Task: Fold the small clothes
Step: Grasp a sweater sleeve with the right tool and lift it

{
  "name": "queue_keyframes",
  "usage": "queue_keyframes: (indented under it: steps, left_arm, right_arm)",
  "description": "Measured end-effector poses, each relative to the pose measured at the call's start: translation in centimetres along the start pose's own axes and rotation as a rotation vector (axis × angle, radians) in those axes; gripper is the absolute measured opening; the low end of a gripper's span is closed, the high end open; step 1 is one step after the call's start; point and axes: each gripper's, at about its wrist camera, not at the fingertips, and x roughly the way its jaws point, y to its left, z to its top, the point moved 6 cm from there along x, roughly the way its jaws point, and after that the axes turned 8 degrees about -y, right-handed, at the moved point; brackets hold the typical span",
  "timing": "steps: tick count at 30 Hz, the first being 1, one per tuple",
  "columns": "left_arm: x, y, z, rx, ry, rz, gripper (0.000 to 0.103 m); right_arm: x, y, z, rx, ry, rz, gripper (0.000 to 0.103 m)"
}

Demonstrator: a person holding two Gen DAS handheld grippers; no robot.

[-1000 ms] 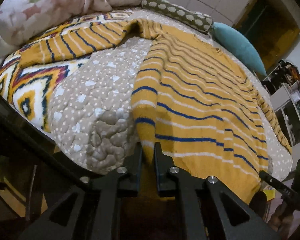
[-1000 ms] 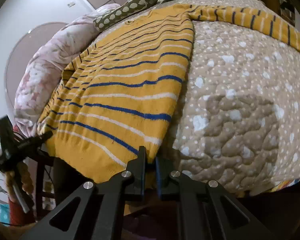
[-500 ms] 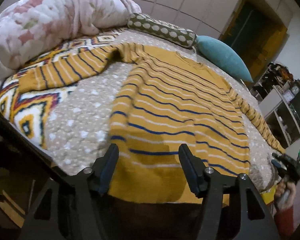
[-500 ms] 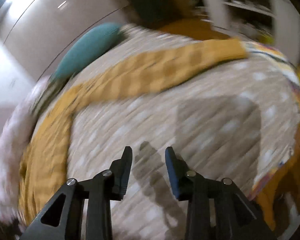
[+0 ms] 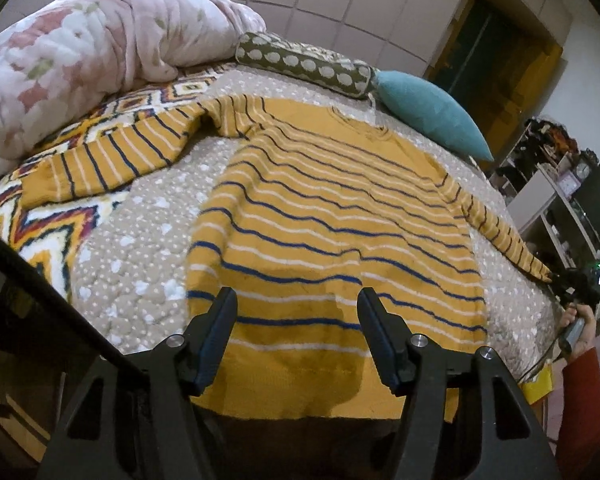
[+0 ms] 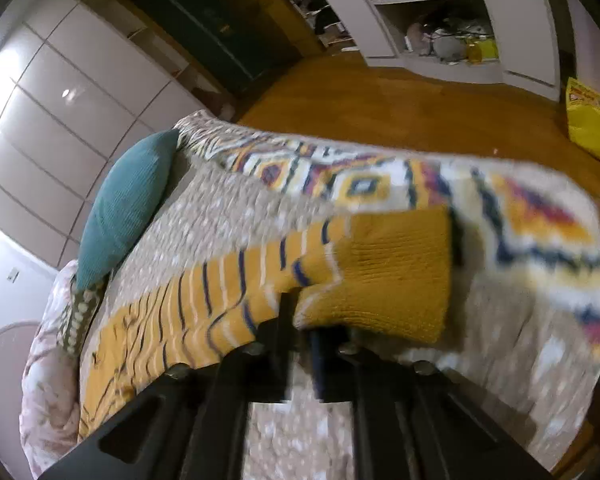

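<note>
A mustard sweater (image 5: 340,208) with blue and white stripes lies flat, front up, on the dotted beige quilt (image 5: 140,248). Both sleeves are spread outward. My left gripper (image 5: 296,294) hovers open just above the hem, its jaws wide apart and touching no cloth. In the right wrist view, my right gripper (image 6: 302,308) is shut on the right sleeve (image 6: 236,292) just behind the plain mustard cuff (image 6: 396,272), and the picture is blurred. The left wrist view shows that gripper (image 5: 568,284) at the sleeve's tip, held by a hand in a red sleeve (image 5: 584,380).
A pink floral duvet (image 5: 80,52) is piled at the back left. A spotted bolster (image 5: 304,64) and a teal cushion (image 5: 428,116) lie beyond the collar. A zigzag blanket (image 5: 48,236) edges the bed. Shelves (image 6: 440,20) and a yellow bag (image 6: 588,120) stand across the wooden floor.
Both grippers let go of the hem. The left one opened wide and rose a little. The right one swung across to the right sleeve's end and shut on it.
</note>
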Motion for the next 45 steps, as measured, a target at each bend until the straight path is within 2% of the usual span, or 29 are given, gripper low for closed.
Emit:
queue_keyframes:
  steps: [4, 7, 9, 13, 16, 19, 21, 26, 29, 31, 33, 35, 37, 39, 41, 43, 45]
  left_arm:
    - [-1.0, 1.3, 0.8, -0.015, -0.045, 0.007, 0.061]
    - [-1.6, 2.3, 1.2, -0.038, -0.065, -0.004, 0.062]
    - [-2.0, 3.2, 1.4, -0.056, -0.079, -0.009, 0.062]
    - [-3.3, 5.7, 1.3, -0.072, -0.111, 0.021, 0.062]
    - [-4.1, 7.9, 1.1, -0.094, -0.133, 0.046, 0.063]
    - [-4.9, 10.4, 0.9, -0.128, -0.149, 0.071, 0.063]
    - [-5.1, 11.9, 0.7, -0.152, -0.152, 0.085, 0.063]
    - [-5.3, 15.3, -0.1, -0.213, -0.145, 0.112, 0.063]
    - [-5.4, 16.8, -0.4, -0.247, -0.145, 0.117, 0.063]
    - [-5.5, 17.6, -0.5, -0.270, -0.148, 0.117, 0.063]
    - [-5.7, 18.1, -0.5, -0.283, -0.153, 0.119, 0.063]
    - [-6.2, 18.6, -0.5, -0.289, -0.165, 0.130, 0.063]
    - [-6.6, 19.2, -0.6, -0.295, -0.173, 0.144, 0.063]
    - [-7.1, 20.0, -0.6, -0.305, -0.182, 0.157, 0.063]
    - [-7.5, 20.8, -0.8, -0.317, -0.189, 0.172, 0.065]
    - [-7.7, 21.4, -1.0, -0.333, -0.193, 0.181, 0.066]
    - [-7.9, 21.9, -1.2, -0.344, -0.191, 0.184, 0.066]
  right_arm:
    - [-2.2, 6.8, 0.9, -0.188, -0.057, 0.005, 0.007]
    - [-3.2, 14.8, -1.2, -0.368, -0.063, 0.067, 0.007]
    - [-3.3, 20.7, -3.8, -0.491, -0.051, 0.124, 0.007]
    - [-2.8, 32.3, -11.9, -0.712, 0.015, 0.256, 0.007]
    - [-1.9, 40.2, -20.2, -0.871, 0.091, 0.351, 0.007]
    - [-1.2, 44.9, -28.6, -1.019, 0.150, 0.394, 0.006]
    - [-0.3, 46.9, -34.6, -1.139, 0.174, 0.389, 0.006]
    - [3.7, 48.0, -43.6, -1.377, 0.177, 0.290, 0.007]
    - [4.1, 48.9, -47.1, -1.508, 0.114, 0.238, 0.012]
    - [3.8, 49.2, -48.1, -1.554, 0.083, 0.240, 0.027]
    - [3.2, 49.6, -48.5, -1.567, 0.058, 0.257, 0.028]
    - [2.1, 50.3, -48.5, -1.541, 0.057, 0.298, 0.028]
    - [0.3, 51.0, -48.3, -1.525, 0.013, 0.331, 0.028]
    - [-2.5, 51.8, -49.0, -1.516, 0.008, 0.416, 0.029]
    - [-5.9, 52.4, -51.6, -1.543, 0.077, 0.556, 0.034]
    - [-8.4, 52.5, -54.8, -1.602, 0.145, 0.669, 0.048]
    - [-11.1, 52.1, -58.9, -1.679, 0.217, 0.776, 0.050]
